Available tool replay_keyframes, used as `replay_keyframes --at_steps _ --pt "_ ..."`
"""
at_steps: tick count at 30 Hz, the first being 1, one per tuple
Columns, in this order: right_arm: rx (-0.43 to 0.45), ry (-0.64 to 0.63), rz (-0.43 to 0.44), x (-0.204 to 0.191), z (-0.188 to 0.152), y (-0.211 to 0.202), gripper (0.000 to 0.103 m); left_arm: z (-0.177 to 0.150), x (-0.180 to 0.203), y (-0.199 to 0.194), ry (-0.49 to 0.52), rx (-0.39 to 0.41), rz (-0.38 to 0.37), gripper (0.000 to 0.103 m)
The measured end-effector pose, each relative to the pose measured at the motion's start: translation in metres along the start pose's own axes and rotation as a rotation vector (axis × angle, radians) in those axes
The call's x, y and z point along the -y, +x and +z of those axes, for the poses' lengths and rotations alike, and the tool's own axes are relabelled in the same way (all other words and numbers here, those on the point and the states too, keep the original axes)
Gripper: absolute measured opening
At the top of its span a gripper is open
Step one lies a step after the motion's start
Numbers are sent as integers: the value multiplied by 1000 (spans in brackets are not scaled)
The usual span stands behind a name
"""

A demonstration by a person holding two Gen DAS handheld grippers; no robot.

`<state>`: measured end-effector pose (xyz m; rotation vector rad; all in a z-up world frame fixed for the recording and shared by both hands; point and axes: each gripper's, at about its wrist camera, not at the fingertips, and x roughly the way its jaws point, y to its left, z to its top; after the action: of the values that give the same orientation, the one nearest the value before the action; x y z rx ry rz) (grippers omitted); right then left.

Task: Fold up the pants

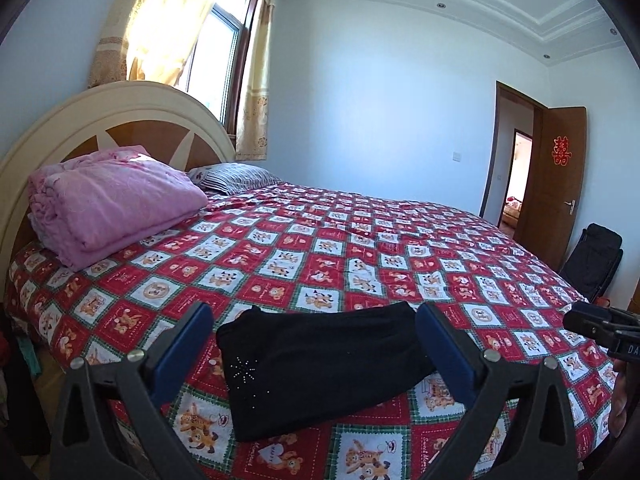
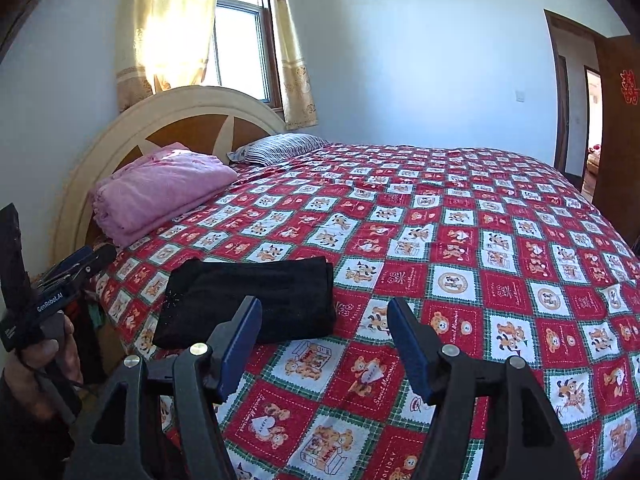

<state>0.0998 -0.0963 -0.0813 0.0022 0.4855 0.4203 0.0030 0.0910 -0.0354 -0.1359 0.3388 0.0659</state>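
The black pants (image 1: 320, 364) lie folded into a compact rectangle on the red patterned bedspread (image 1: 360, 248), near the bed's front edge. My left gripper (image 1: 314, 316) is open and empty, hovering above and in front of the pants, which show between its blue fingers (image 1: 188, 348). In the right wrist view the pants (image 2: 256, 300) lie left of centre. My right gripper (image 2: 324, 312) is open and empty, to the right of the pants, over the bedspread (image 2: 460, 240). The left gripper shows at the left edge of the right wrist view (image 2: 76, 268), held in a hand.
A folded pink quilt (image 1: 108, 204) and a striped pillow (image 1: 236, 176) lie by the arched headboard (image 1: 120, 116). A window with curtains (image 1: 224, 52) is behind. An open wooden door (image 1: 556, 184) and a dark folded chair (image 1: 596, 260) stand at the right.
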Motion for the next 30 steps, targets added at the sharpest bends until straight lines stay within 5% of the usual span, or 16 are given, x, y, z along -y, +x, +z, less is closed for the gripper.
replay_keyframes --at_steps 30 --pt "34 -12 -20 -1 2 -6 68 2 14 2 91 -23 42 103"
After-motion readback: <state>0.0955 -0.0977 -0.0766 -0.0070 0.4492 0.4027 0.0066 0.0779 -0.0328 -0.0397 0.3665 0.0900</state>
